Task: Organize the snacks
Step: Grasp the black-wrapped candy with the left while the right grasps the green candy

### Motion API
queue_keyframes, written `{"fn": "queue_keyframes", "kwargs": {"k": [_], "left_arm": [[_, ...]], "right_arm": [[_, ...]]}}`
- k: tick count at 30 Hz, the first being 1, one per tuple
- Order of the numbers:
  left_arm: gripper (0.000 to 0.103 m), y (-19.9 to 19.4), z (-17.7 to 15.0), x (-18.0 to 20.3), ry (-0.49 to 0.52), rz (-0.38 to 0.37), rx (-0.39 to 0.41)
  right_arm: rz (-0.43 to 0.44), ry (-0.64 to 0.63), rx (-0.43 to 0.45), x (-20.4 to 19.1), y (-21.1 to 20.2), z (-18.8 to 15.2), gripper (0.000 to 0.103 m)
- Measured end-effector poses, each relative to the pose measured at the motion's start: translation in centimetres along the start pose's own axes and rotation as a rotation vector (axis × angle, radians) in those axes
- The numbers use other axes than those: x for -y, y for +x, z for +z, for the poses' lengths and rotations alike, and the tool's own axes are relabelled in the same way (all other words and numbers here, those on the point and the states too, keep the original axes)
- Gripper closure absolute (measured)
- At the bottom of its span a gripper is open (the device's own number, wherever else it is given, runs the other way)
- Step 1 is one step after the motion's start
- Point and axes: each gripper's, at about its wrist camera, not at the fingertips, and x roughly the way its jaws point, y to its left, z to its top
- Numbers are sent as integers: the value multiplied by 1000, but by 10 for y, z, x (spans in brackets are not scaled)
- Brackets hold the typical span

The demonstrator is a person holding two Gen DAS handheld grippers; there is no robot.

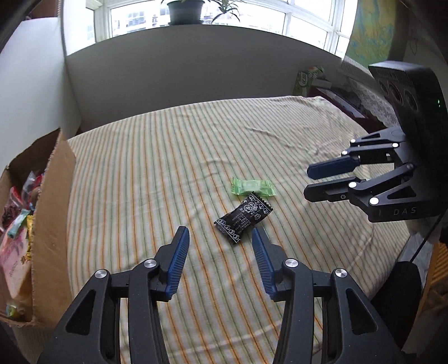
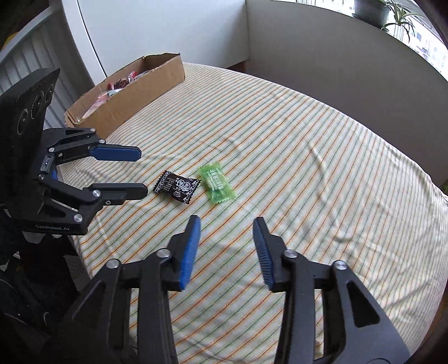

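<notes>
Striped cloth [image 2: 308,140] beneath bright window [image 1: 224,16]

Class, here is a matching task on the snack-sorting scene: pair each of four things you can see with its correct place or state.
Column one:
1. black candy
2. green candy
3. cardboard box
4. left gripper

Column two:
A. holds many wrapped snacks, at the edge of the striped cloth
B. open, nothing between its fingers
C. lies loose on the cloth, nearer the left gripper
D. lies loose on the cloth, beside the dark wrapper

Pairs: 1-C, 2-D, 3-A, 4-B
</notes>
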Motion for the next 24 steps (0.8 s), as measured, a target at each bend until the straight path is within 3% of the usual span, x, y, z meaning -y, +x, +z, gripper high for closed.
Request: {"fn": "queue_keyframes", "kwargs": {"k": [6, 11, 21, 24], "left_arm": [[56, 9, 5, 7, 63, 68, 1], [56, 19, 2, 13, 108, 52, -38], [56, 36, 15, 17, 100, 54, -57], [62, 37, 16, 13, 81, 46, -61]], "right_arm": [[12, -42, -4, -5, 14, 7, 58], [25, -72, -25, -5, 31, 14, 58], [45, -102, -39, -3, 50, 25, 58], [39, -113, -39, -5, 52, 28, 58]]}}
